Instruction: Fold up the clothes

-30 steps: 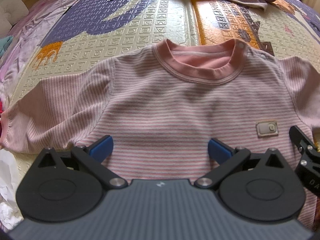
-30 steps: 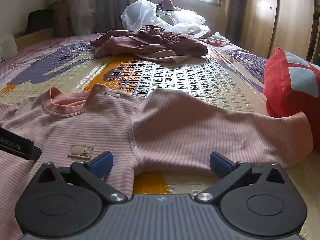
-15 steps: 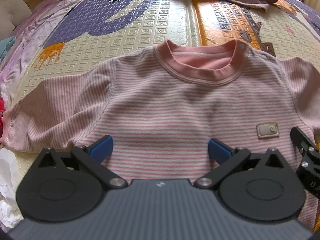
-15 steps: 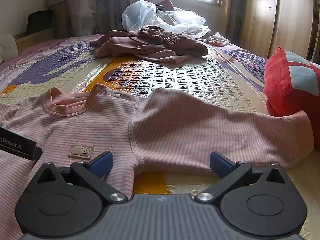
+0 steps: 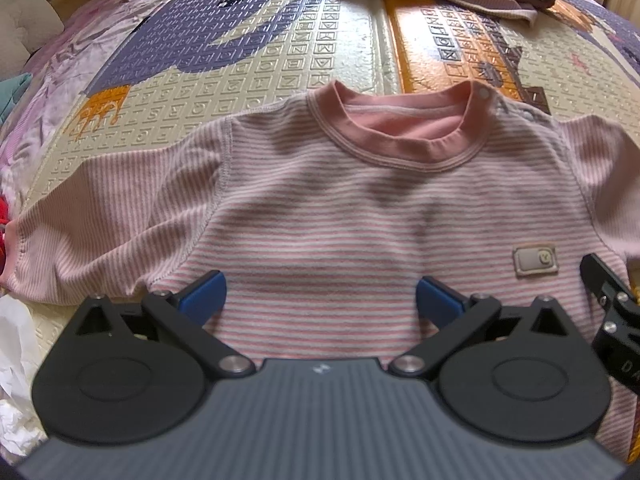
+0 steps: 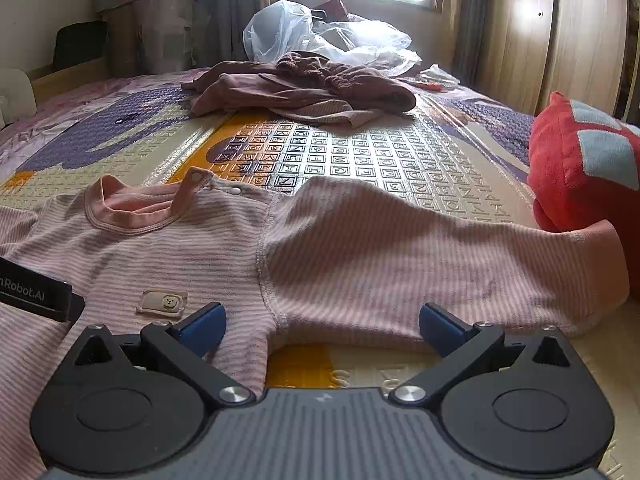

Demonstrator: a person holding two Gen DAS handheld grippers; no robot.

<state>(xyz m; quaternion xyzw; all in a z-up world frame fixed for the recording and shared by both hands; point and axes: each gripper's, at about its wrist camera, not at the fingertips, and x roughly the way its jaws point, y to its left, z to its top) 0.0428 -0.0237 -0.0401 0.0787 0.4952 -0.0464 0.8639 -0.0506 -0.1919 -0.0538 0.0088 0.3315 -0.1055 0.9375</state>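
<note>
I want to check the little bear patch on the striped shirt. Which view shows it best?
The right wrist view: the patch lies close ahead, its bear face readable. The left wrist view shows the same patch near its right edge, blurred, face unclear.

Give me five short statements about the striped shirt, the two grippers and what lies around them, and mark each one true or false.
1. The striped shirt lies flat, front up, sleeves spread. True.
2. The left gripper is shut on the shirt's hem. False: its jaws stand open with only shirt fabric showing beyond them.
3. The right gripper is open. True.
4. A red cushion sits by the cuff of one sleeve. True.
5. The pile of brownish clothes lies on top of the striped shirt. False: it lies apart, farther up the mat.
</note>
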